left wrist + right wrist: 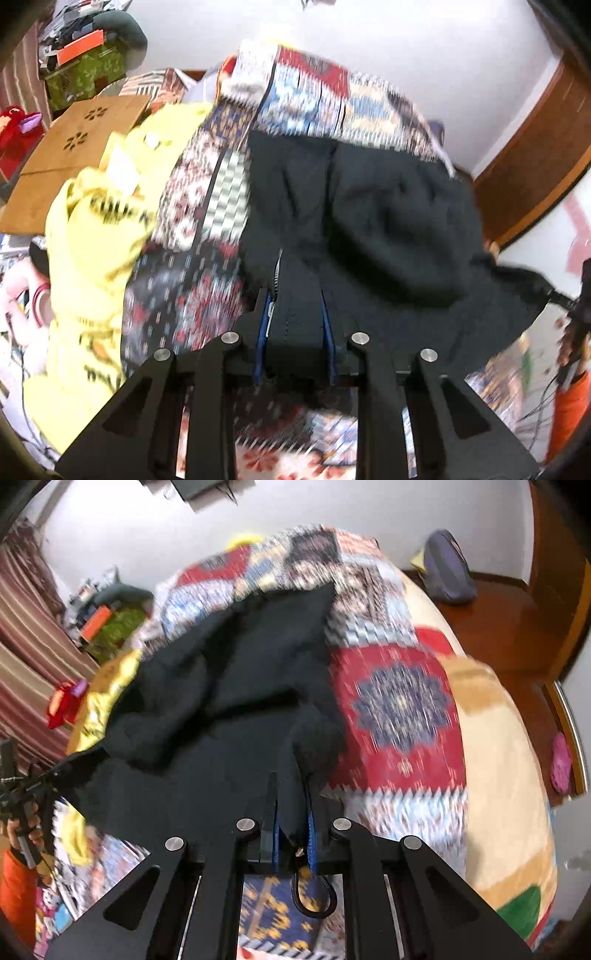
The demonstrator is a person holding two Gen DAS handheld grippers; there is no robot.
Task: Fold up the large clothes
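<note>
One bed point(399, 716) under a bright patchwork quilt of red, blue and white, filling most of both views. Draped over it, a large black garment point(369, 221), heavy and rumpled, long axis running away from the cameras toward the far wall, near hem lifted and stretched sideways between the two grips, far end lying on the quilt. Beside it on the left, a crumpled yellow cloth point(92, 229) with dark print, touching the black fabric's side in the right wrist view. Farther left, a flat wooden board point(70, 155) with flower-shaped cutouts. Left hand-held gripper point(297, 325) clamped on a folded seam of the black garment, zipper edge just beside the left blue pad. Right hand-held gripper point(293, 823) pinched tight on a thinner bunch of the same hem, a black cord loop point(312, 897) dangling below the pads. Motion blur throughout.
</note>
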